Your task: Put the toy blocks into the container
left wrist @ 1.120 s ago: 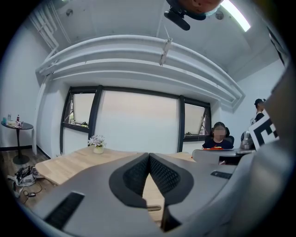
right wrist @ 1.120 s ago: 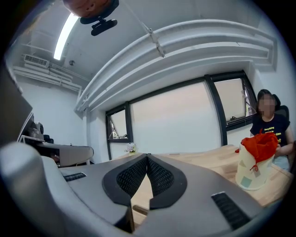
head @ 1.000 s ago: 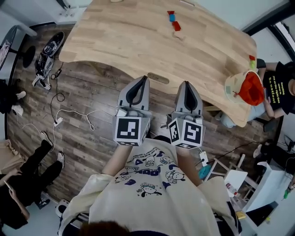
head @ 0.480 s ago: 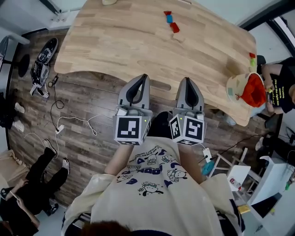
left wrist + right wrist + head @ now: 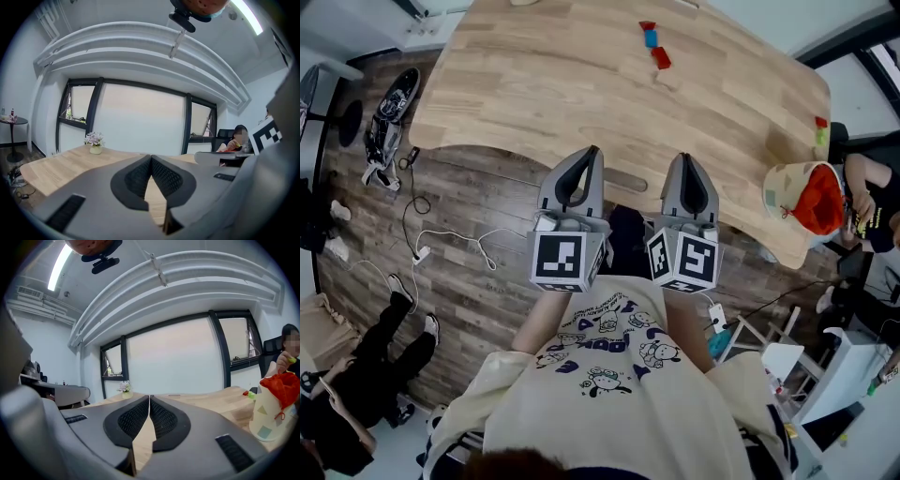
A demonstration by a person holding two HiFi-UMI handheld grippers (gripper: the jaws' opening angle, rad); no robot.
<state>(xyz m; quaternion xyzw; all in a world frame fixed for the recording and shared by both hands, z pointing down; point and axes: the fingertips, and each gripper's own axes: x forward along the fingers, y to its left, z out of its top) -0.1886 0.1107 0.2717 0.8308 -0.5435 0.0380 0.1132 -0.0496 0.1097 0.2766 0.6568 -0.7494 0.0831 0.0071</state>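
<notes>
Far beyond left claw (image 5: 592, 150) and right claw (image 5: 686, 157) lie toy blocks (image 5: 654, 47)

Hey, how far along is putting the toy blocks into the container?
Done: no block shows in the container. In hand: nothing; left tongs and right tongs are shut and empty, by the near edge of the table. Left: the red and blue blocks far across and the red and green pair near the container.

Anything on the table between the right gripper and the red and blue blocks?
Nothing. Head view shows only bare table between right gripper and those toy blocks.
</notes>
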